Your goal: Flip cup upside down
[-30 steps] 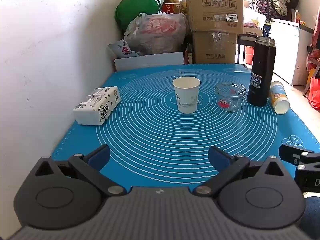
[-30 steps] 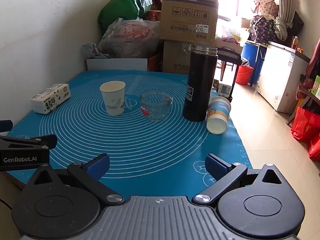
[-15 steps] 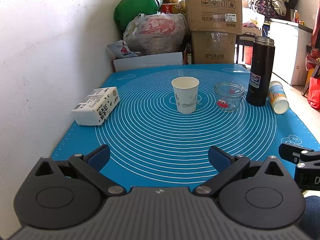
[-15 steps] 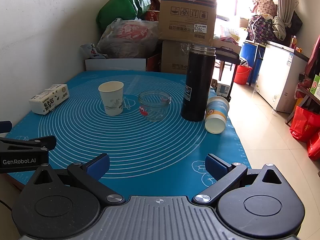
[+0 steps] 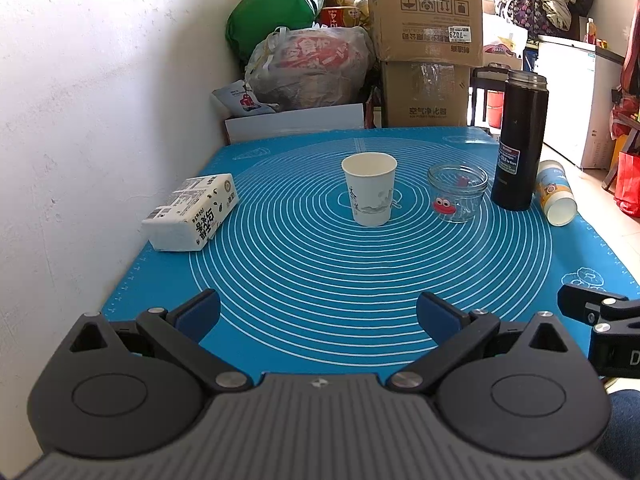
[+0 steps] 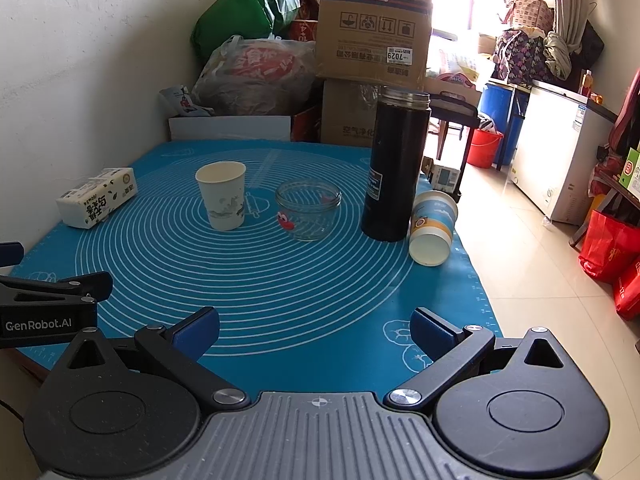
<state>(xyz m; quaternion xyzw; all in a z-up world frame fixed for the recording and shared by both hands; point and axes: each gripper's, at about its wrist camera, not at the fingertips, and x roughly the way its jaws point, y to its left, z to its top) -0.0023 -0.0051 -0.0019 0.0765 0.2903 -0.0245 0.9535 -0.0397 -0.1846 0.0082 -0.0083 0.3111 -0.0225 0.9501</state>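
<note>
A white paper cup (image 5: 370,189) stands upright, mouth up, near the middle of the blue mat (image 5: 360,280); it also shows in the right wrist view (image 6: 222,195). My left gripper (image 5: 318,314) is open and empty, low over the mat's near edge, well short of the cup. My right gripper (image 6: 315,330) is open and empty at the near right of the mat, with the cup far ahead to its left.
A glass jar (image 5: 457,192), a tall black flask (image 5: 519,140) and a paper cup lying on its side (image 5: 555,198) sit right of the cup. A tissue pack (image 5: 192,212) lies left by the white wall. Boxes and bags stand behind the table.
Both views have shifted very slightly; the grippers stay open and near the mat's front edge. The cup has not moved.
</note>
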